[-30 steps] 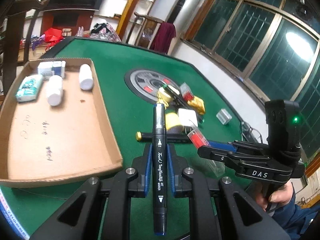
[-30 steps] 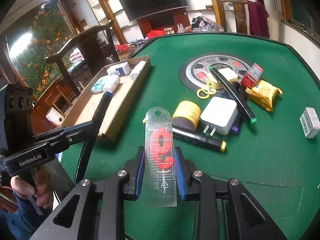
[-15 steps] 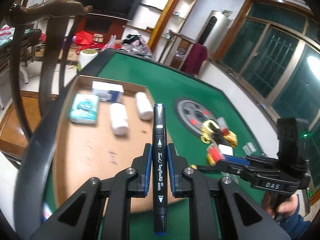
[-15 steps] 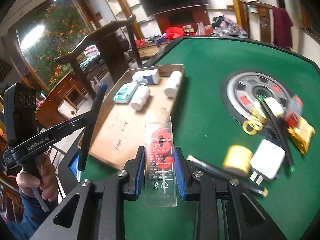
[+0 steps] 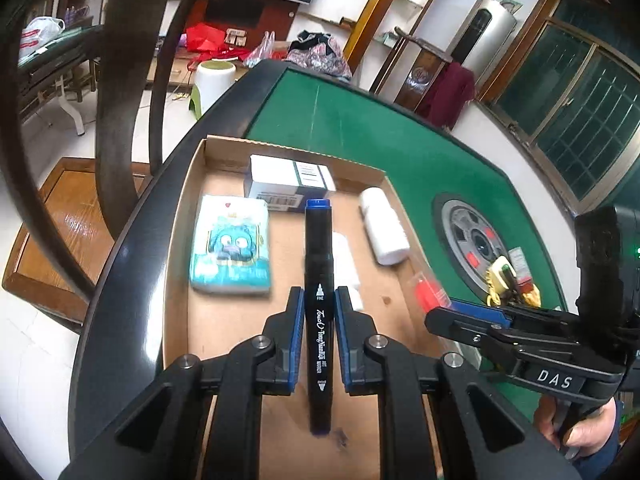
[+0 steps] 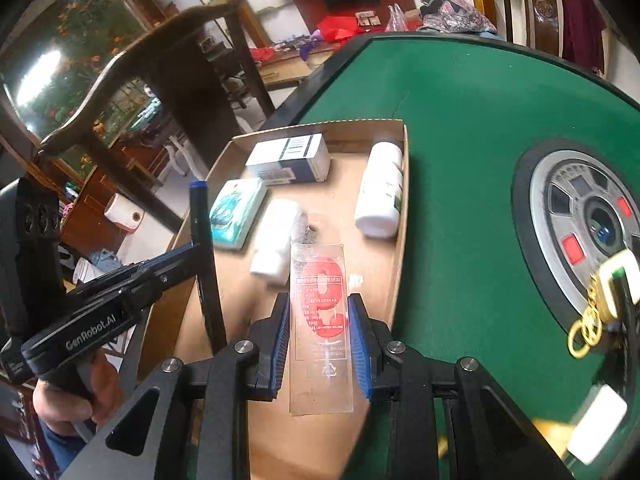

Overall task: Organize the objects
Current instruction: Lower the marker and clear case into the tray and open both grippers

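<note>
Left gripper (image 5: 318, 312) squeezing a black marker pen with blue cap (image 5: 318, 280), right gripper (image 6: 320, 324) squeezing a clear plastic packet with red inside (image 6: 320, 320), both over the flat brown cardboard tray (image 5: 224, 320)

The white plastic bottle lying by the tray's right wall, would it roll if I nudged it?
The white plastic bottle lies on its side, so it would probably roll sideways. The cardboard tray wall beside it would likely stop it. It looks smooth, perhaps slippery.

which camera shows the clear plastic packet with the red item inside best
The right wrist view: the clear plastic packet with the red item fills the centre, face-on, clamped in the right gripper above the cardboard tray. The left wrist view shows only its red tip, edge-on, beyond that gripper's fingers.
</note>
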`<action>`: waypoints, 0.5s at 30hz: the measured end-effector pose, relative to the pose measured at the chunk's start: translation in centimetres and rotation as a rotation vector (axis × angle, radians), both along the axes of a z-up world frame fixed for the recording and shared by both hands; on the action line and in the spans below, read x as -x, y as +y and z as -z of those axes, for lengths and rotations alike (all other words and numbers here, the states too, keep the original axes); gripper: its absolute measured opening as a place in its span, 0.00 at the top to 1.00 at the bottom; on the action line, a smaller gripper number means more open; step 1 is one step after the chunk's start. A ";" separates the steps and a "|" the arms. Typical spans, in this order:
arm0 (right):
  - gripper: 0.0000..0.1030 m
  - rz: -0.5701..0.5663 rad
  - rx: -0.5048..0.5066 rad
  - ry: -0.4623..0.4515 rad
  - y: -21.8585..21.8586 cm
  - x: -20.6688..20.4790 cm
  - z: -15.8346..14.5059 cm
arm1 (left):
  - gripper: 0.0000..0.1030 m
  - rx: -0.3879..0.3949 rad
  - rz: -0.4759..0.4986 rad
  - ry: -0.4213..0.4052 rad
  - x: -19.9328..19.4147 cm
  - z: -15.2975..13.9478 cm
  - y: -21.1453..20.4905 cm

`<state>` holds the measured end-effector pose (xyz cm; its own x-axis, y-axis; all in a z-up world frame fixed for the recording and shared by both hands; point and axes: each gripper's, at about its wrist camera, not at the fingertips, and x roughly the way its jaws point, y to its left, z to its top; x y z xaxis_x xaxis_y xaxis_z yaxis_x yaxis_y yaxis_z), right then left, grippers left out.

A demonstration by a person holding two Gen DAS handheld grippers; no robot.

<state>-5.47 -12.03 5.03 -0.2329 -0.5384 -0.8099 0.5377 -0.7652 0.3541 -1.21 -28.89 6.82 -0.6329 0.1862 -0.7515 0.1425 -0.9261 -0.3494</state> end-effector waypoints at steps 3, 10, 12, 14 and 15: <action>0.70 0.014 -0.010 -0.024 -1.3 1.2 0.8 | 0.86 0.003 -0.003 -0.038 1.5 0.7 -0.5; 0.70 0.053 -0.041 -0.045 -3.4 3.2 2.2 | 0.86 -0.010 0.000 -0.095 4.3 2.0 -0.7; 0.70 0.059 -0.048 -0.049 -3.8 3.6 2.5 | 0.86 -0.012 0.001 -0.102 4.7 2.3 -0.7; 0.70 0.070 -0.056 -0.050 -4.1 4.1 2.7 | 0.86 -0.013 -0.003 -0.099 4.9 2.4 -0.8; 0.70 0.072 -0.057 -0.052 -4.2 4.3 2.7 | 0.86 -0.021 -0.004 -0.097 4.9 2.5 -1.0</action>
<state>-9.75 -16.19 2.31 -0.2267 -0.4740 -0.8508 0.4625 -0.8212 0.3343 -6.14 -29.86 4.33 -0.5582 0.1999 -0.8053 0.1803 -0.9181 -0.3529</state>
